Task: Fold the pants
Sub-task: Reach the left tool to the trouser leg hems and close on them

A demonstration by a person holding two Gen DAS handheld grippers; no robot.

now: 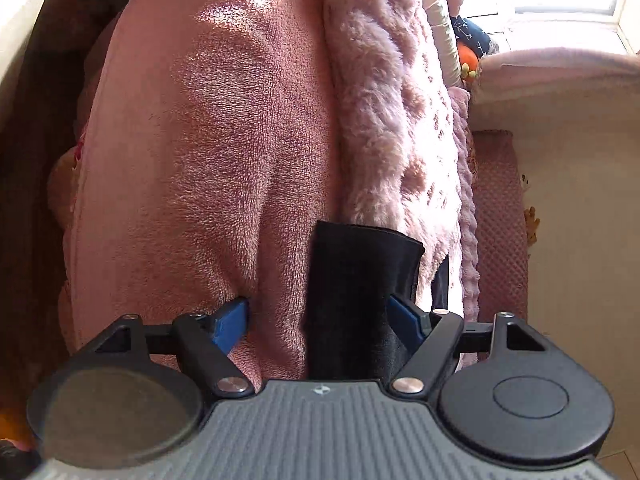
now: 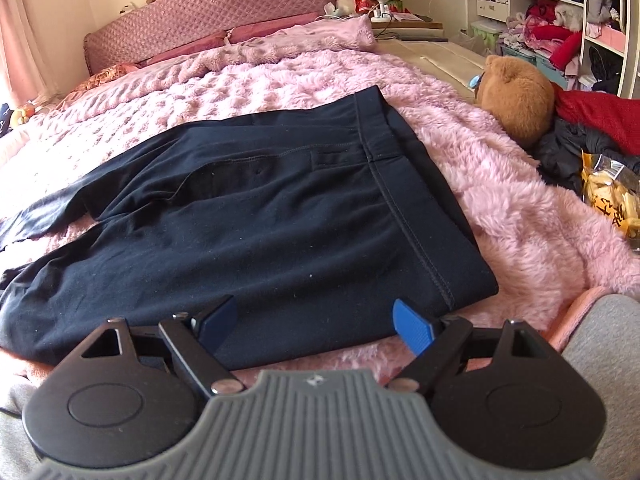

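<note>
Dark navy pants (image 2: pixel 260 208) lie flat on a fluffy pink blanket (image 2: pixel 520 216), waistband (image 2: pixel 384 168) to the right and legs running off to the left. My right gripper (image 2: pixel 316 322) stands open just above the pants' near edge; its left finger (image 2: pixel 218 318) is over the fabric and its right finger (image 2: pixel 412 326) is by the waist corner. In the left wrist view, the end of a dark pant leg (image 1: pixel 360 280) lies on a smooth pink cover (image 1: pixel 224 160). My left gripper (image 1: pixel 320 316) is open around it, the leg nearer the right finger (image 1: pixel 406 320).
A brown teddy bear (image 2: pixel 516 100), red and dark clothes (image 2: pixel 600 116) and a yellow snack bag (image 2: pixel 612 196) lie on the bed's right side. A quilted headboard (image 2: pixel 208 16) stands at the back and crowded shelves (image 2: pixel 560 20) at the right. A grey sleeve (image 2: pixel 608 360) is beside my right gripper.
</note>
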